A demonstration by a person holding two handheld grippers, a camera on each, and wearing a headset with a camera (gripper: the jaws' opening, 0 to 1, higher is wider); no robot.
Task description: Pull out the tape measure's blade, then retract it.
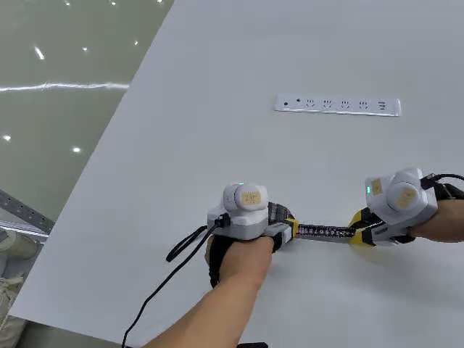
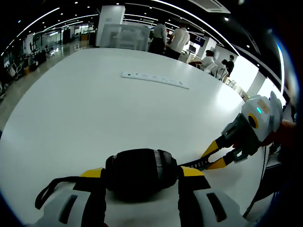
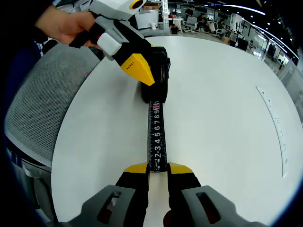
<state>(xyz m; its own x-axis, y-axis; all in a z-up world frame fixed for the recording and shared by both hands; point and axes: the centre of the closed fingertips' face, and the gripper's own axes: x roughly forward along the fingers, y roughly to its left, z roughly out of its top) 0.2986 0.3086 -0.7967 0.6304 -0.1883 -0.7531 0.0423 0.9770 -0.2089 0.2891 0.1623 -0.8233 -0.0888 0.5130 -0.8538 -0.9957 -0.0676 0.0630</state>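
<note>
The left gripper [image 2: 142, 173] is clamped on the black tape measure [image 3: 160, 78], which rests on the white table [image 1: 217, 130] near the person. The right gripper [image 3: 156, 168] pinches the tip of the blade [image 3: 156, 127], and a short length is stretched flat between them. To my eye the pulling-out step is in hand and only partly done; next the right gripper should move straight away from the tape measure while the left holds it firm, so the blade does not twist.

Bright, even overhead light washes the white worktop [image 1: 290, 58], ceiling lamps glint on the glossy floor [image 1: 58, 87] left of it, shadows are faint, and both gripper views bend at the edges.
</note>
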